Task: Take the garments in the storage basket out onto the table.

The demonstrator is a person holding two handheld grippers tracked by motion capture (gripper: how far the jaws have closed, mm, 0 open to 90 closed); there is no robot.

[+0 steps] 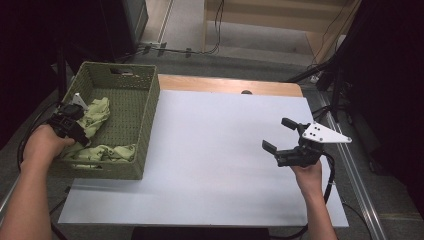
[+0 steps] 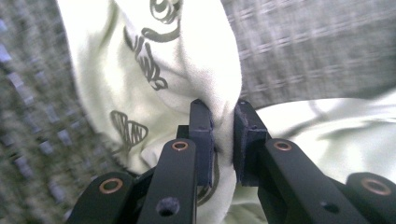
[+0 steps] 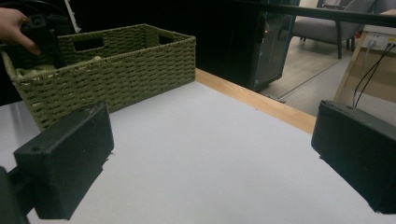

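**Left gripper pinches cloth in the basket, right one waits open**

A pale green cloth with dark scribble prints lies crumpled in the green woven basket at the left end of the table. It has no clear long axis; one part rises toward the far side of the basket, and the rest is spread low along the near wall.

The left gripper reaches in over the basket's left wall, with the left hand wrapped around it from behind and the forearm coming up from the near left corner. In the left gripper view its jaws are closed on a fold of the cloth, which bunches up between the pads and drapes away on both sides, with the basket weave blurred behind.

The right gripper hovers over the bare white surface toward the table's right side, well apart from the basket. The right hand holds it from below, jaws pointing left toward the basket. The jaws stand wide apart with nothing between them. The right gripper view looks across the table at the basket.
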